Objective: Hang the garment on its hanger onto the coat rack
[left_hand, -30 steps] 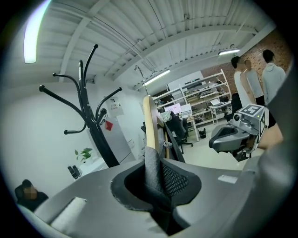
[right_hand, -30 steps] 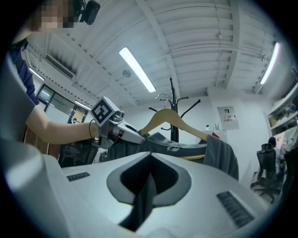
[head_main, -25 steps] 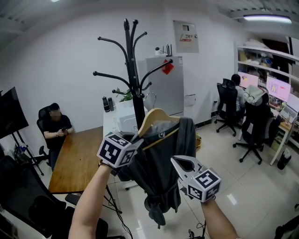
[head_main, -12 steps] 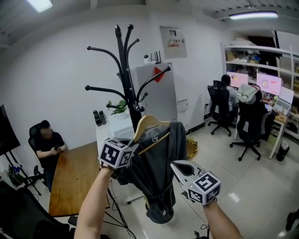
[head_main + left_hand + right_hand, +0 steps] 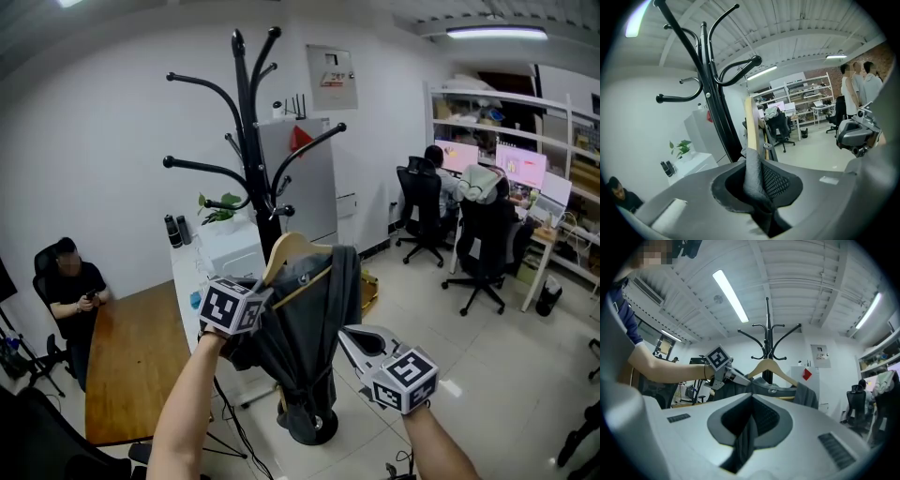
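The black coat rack (image 5: 251, 141) stands straight ahead, its curved arms spreading above the garment; it also fills the left gripper view (image 5: 710, 89). A dark grey garment (image 5: 305, 323) hangs on a wooden hanger (image 5: 286, 251) in front of the pole. My left gripper (image 5: 246, 314) is shut on a fold of the garment (image 5: 752, 180) at its left shoulder, with the hanger (image 5: 751, 124) edge-on just beyond. My right gripper (image 5: 359, 339) is beside the garment's right edge, jaws shut with nothing between them (image 5: 751, 397); ahead of it I see the hanger (image 5: 771, 367).
A wooden table (image 5: 131, 366) runs along the left, with a seated person (image 5: 67, 281) behind it. A white cabinet with a plant (image 5: 220, 253) and a grey fridge (image 5: 314, 187) stand behind the rack. Office chairs and desks (image 5: 478, 244) fill the right side.
The rack has come nearer and stands taller in view, and its round base now shows under the garment. Both grippers and the hung garment have moved toward the pole.
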